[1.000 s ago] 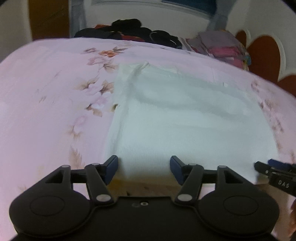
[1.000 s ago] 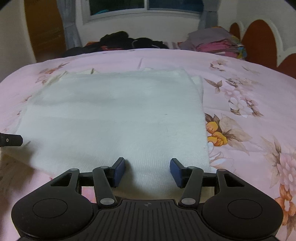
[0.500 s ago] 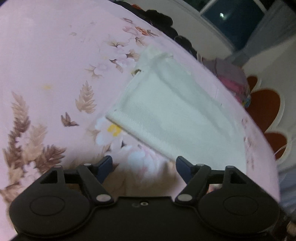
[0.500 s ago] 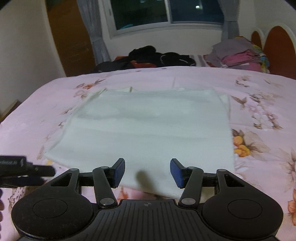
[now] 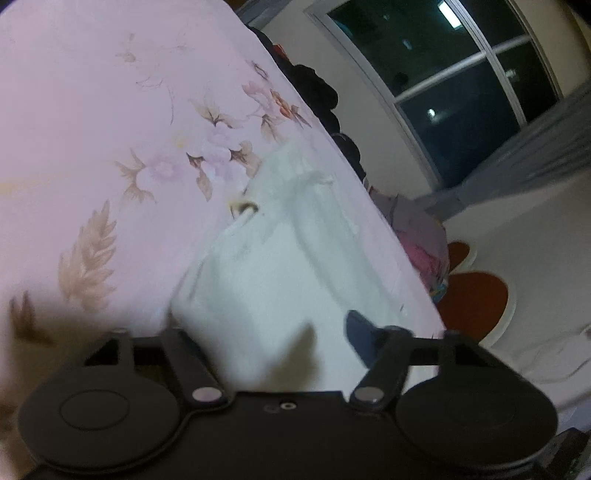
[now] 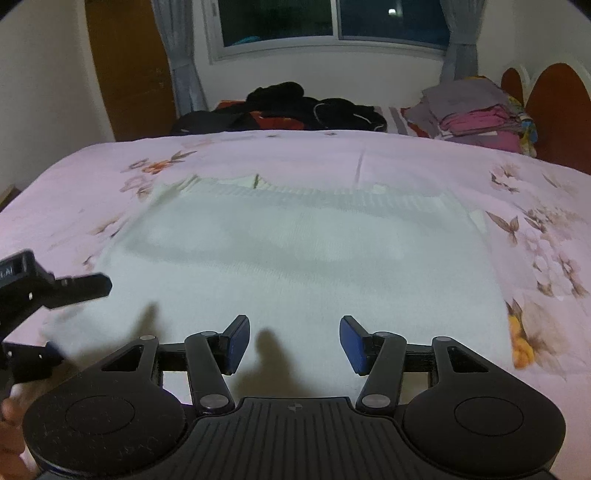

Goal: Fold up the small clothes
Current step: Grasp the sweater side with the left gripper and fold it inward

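A white knit garment (image 6: 303, 251) lies flat on the pink floral bedsheet (image 6: 424, 158). My right gripper (image 6: 293, 341) is open, its blue pads over the garment's near edge. My left gripper (image 5: 273, 332) is open and tilted at the garment's (image 5: 280, 266) near left corner; the cloth covers its left fingertip, only the right blue pad (image 5: 360, 332) shows. The left gripper also shows at the left of the right wrist view (image 6: 55, 291).
A heap of dark clothes (image 6: 288, 107) lies at the far side of the bed. A stack of folded grey and pink clothes (image 6: 476, 110) sits at the far right by the red headboard (image 6: 554, 110). A window (image 6: 325, 18) is behind.
My left gripper has swung and rolled sideways in to the garment's left corner, which now overlaps its left finger. My right gripper rose and pulled back a little, staying open.
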`<state>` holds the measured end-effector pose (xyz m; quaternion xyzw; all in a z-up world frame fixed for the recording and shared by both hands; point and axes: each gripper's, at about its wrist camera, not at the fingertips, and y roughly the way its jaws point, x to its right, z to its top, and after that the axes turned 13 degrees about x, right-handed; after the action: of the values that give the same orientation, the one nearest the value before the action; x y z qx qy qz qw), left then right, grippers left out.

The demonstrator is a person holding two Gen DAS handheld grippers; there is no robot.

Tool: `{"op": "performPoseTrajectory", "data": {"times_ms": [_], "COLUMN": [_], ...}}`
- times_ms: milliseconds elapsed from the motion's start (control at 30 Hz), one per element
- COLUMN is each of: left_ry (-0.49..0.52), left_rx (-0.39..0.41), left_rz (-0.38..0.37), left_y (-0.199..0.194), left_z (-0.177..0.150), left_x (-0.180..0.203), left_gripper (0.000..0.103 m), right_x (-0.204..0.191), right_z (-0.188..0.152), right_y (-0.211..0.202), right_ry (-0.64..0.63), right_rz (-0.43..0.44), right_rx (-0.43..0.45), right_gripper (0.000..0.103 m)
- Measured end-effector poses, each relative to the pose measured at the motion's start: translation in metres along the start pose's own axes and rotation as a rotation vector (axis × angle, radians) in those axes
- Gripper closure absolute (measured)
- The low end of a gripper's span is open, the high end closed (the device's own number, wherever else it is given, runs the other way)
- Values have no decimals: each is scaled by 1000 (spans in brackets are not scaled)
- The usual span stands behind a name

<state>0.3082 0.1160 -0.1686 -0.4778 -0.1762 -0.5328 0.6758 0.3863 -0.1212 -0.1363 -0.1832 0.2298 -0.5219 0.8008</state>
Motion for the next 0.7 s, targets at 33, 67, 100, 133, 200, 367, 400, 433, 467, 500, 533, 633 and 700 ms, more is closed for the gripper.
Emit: {"op": "performPoseTrajectory", "data": {"times_ms": [33, 67, 100, 133, 200, 367, 400, 433, 467, 500, 533, 633, 700], "left_ry": [-11, -23, -28, -34, -43, 21, 48, 75, 109, 141, 177, 313, 402], "left_rx": [0, 0, -2, -2, -1, 27, 39, 52, 65, 74, 84, 114, 121], "left_rz": [-4, -7, -5, -3, 1, -5, -8, -12, -18, -20, -21, -49, -83], "left_y": [4, 8, 10, 12, 14, 6, 4, 0, -3, -6, -8, -16, -18], "left_z": [1, 3, 3, 3, 3, 4, 4, 3, 3, 2, 2, -3, -9], "left_x": [-2, -4, -6, -10, -16, -7, -1, 4, 11, 18, 26, 60, 86], "left_gripper": [56, 62, 73, 85, 96, 96, 96, 96, 96, 96, 96, 96, 96], "right_x": [-1, -3, -5, -6, -9, -13, -12, -12, -12, -12, -11, -1, 12], "right_z": [2, 5, 6, 6, -1, -9, -10, -11, -13, -15, -15, -8, -2], "right_y": [6, 12, 17, 22, 37, 42, 42, 42, 41, 41, 40, 32, 17], "right_ry": [1, 2, -1, -11, -39, -80, -79, -83, -87, -85, -81, -7, 53], "right_rz": [-5, -10, -17, -26, -50, -63, -61, -61, -60, -57, -54, -13, -11], "right_rx": [0, 2, 5, 3, -42, -21, -16, -11, -2, 6, 10, 17, 49], "right_gripper": [49, 49, 49, 49, 49, 49, 49, 49, 49, 49, 49, 49, 49]}}
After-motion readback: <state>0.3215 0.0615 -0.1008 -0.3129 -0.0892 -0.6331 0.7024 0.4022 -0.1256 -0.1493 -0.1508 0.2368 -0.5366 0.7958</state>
